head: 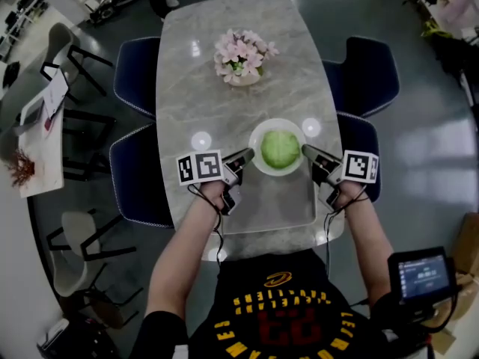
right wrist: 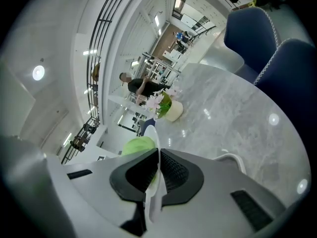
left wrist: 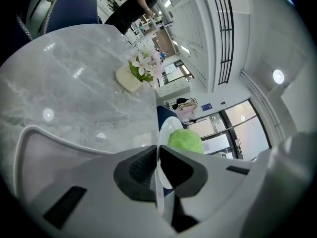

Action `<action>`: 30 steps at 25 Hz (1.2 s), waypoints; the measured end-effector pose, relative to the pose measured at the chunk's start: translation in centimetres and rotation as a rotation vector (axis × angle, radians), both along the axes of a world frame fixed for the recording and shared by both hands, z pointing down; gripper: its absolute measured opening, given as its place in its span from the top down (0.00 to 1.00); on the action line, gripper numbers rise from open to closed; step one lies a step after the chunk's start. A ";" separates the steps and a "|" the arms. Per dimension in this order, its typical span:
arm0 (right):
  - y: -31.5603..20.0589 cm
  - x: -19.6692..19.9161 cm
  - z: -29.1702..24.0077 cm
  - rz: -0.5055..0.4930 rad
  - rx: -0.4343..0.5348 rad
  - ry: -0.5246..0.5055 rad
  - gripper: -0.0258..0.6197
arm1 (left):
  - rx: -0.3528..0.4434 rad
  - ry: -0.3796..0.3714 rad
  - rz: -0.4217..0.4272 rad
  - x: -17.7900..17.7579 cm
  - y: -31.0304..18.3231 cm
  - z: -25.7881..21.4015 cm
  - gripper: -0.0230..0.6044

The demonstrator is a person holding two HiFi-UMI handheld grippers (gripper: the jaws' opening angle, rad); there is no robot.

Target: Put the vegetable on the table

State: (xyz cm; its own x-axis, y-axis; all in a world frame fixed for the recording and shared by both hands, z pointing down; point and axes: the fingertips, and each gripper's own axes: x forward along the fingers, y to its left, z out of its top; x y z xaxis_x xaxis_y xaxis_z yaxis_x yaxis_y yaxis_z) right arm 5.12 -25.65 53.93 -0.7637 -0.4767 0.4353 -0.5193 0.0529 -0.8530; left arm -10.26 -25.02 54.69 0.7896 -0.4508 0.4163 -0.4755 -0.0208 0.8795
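Note:
A round green cabbage [head: 280, 149] lies on a white plate [head: 259, 163] held above the grey marble table [head: 209, 66]. My left gripper [head: 249, 154] is shut on the plate's left rim, and my right gripper [head: 306, 150] is shut on its right rim. In the left gripper view the plate [left wrist: 167, 127] stands edge-on between the dark pads [left wrist: 141, 170], with the cabbage [left wrist: 185, 140] beyond them. The right gripper view shows the same: the plate's rim [right wrist: 152, 133] is pinched and the cabbage [right wrist: 138, 145] sits to its left.
A pot of pink and white flowers [head: 242, 57] stands at the table's far middle. A pale tray [head: 307, 219] lies on the near part of the table under my hands. Dark blue chairs [head: 135, 73] stand along both long sides. A person [left wrist: 143, 6] stands in the background.

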 end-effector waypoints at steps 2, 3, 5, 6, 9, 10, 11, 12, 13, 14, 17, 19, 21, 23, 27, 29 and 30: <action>-1.9 0.1 0.1 -0.020 0.054 -0.019 0.92 | -0.006 -0.005 -0.001 0.5 -1.5 0.7 0.93; -2.4 0.4 0.3 -0.004 0.040 -0.014 0.92 | -0.008 -0.008 0.000 0.7 -2.1 0.8 0.93; -2.8 1.0 0.7 0.041 -0.009 0.011 0.92 | -0.009 -0.010 0.002 0.9 -2.9 0.7 0.93; -3.2 1.2 0.7 0.051 -0.016 0.019 0.92 | -0.010 -0.010 0.002 1.1 -3.3 0.7 0.93; -4.4 1.5 0.7 0.052 -0.005 0.034 0.92 | -0.016 -0.009 0.004 1.4 -4.5 1.0 0.93; -4.6 1.5 0.7 0.050 0.000 0.037 0.92 | -0.019 -0.011 0.005 1.5 -4.8 1.0 0.93; -4.8 1.6 0.6 0.049 0.002 0.037 0.92 | -0.022 -0.013 0.007 1.6 -5.0 1.1 0.93; -5.0 1.6 0.6 0.048 0.003 0.036 0.92 | -0.024 -0.016 0.010 1.7 -5.1 1.1 0.93; -5.1 1.6 0.5 0.047 0.002 0.035 0.92 | -0.028 -0.017 0.013 1.7 -5.3 1.2 0.93; -5.1 1.6 0.5 0.048 -0.002 0.038 0.92 | -0.031 -0.017 0.016 1.8 -5.4 1.2 0.93; -5.2 2.0 0.6 0.057 -0.019 0.052 0.92 | -0.040 -0.015 0.021 2.1 -5.6 1.3 0.93; -5.3 2.1 0.6 0.059 -0.026 0.064 0.92 | -0.048 -0.012 0.021 2.1 -5.6 1.3 0.93; -5.6 2.2 1.0 0.059 -0.035 0.077 0.92 | -0.057 -0.012 0.021 2.2 -5.9 1.5 0.93; -5.8 2.2 1.5 0.053 -0.045 0.080 0.92 | -0.069 -0.018 0.023 2.2 -6.0 2.0 0.93; -5.4 2.1 1.9 0.045 -0.066 0.086 0.92 | -0.095 -0.031 0.029 2.2 -5.6 2.2 0.93; -6.2 2.1 3.3 0.042 -0.077 0.083 0.92 | -0.103 -0.041 0.029 2.2 -6.3 3.4 0.93; -6.7 2.2 4.2 0.041 -0.084 0.084 0.92 | -0.109 -0.047 0.029 2.3 -6.8 4.2 0.93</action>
